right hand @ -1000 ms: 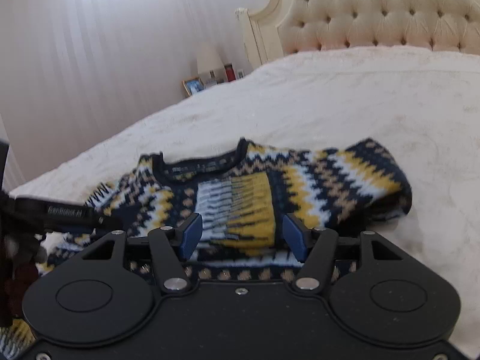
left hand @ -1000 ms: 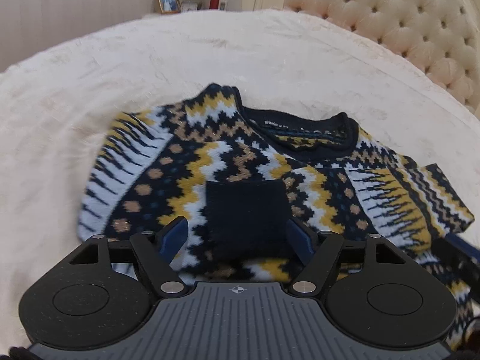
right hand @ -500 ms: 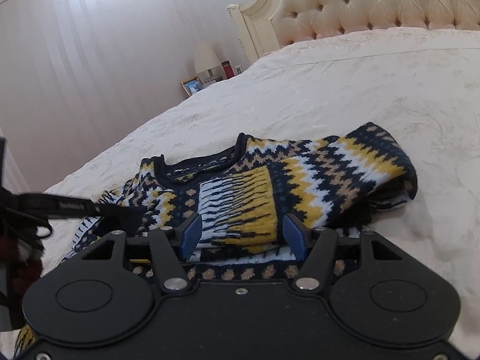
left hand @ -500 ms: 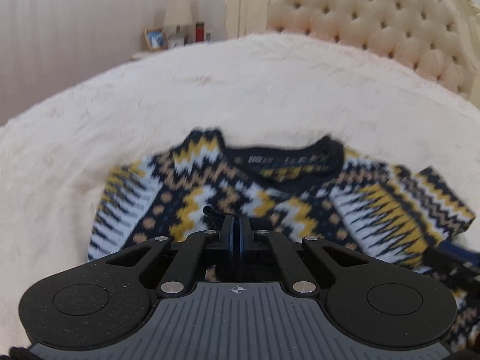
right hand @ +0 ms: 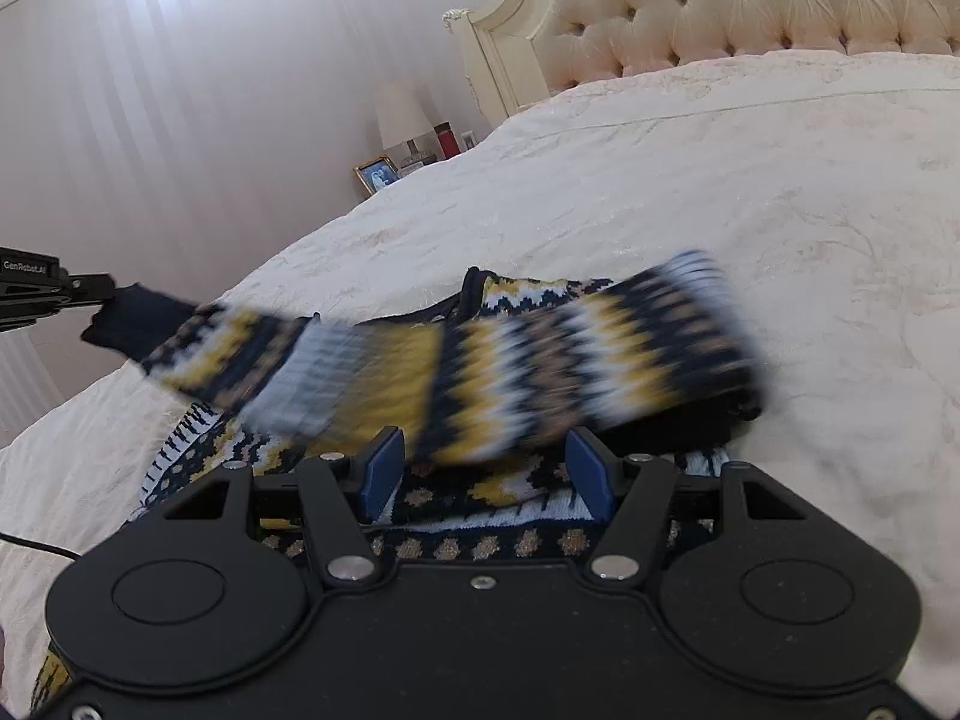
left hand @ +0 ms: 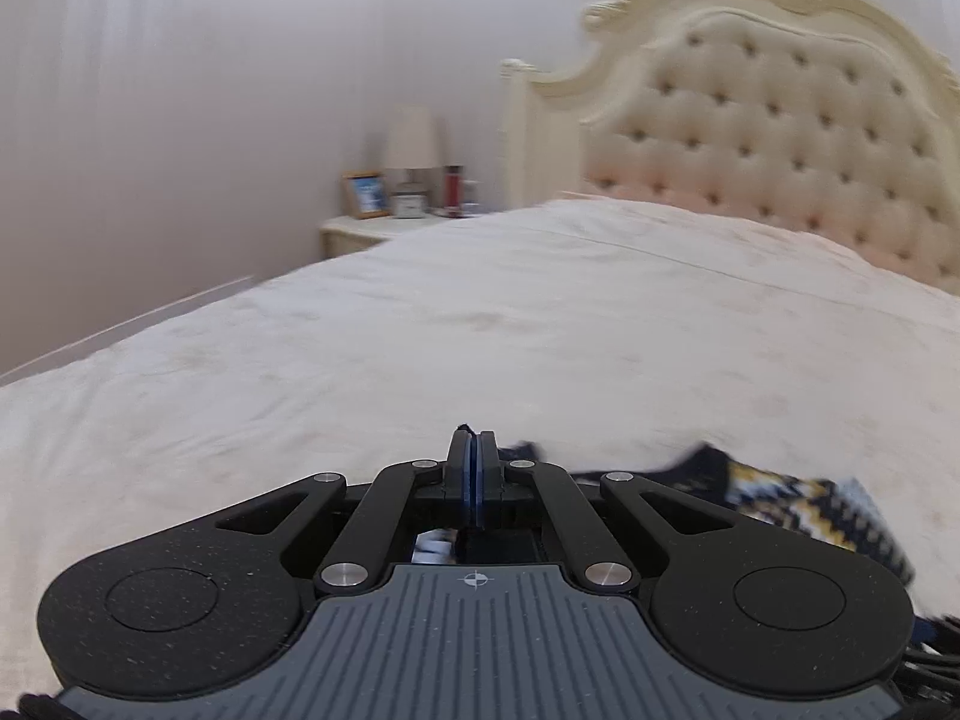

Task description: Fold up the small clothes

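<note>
Navy cuff (right hand: pixel 129 315) pinched in closed left gripper (left hand: pixel 474 480), frame left; right gripper (right hand: pixel 486 474) half-open, empty. Sleeve (right hand: pixel 420 354) best kept taut, laid flat across sweater (right hand: pixel 516 291).

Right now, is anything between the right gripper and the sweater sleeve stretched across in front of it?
Nothing visible. The right gripper stands open with the sleeve just ahead, its far cuff pinched by the left gripper.
</note>
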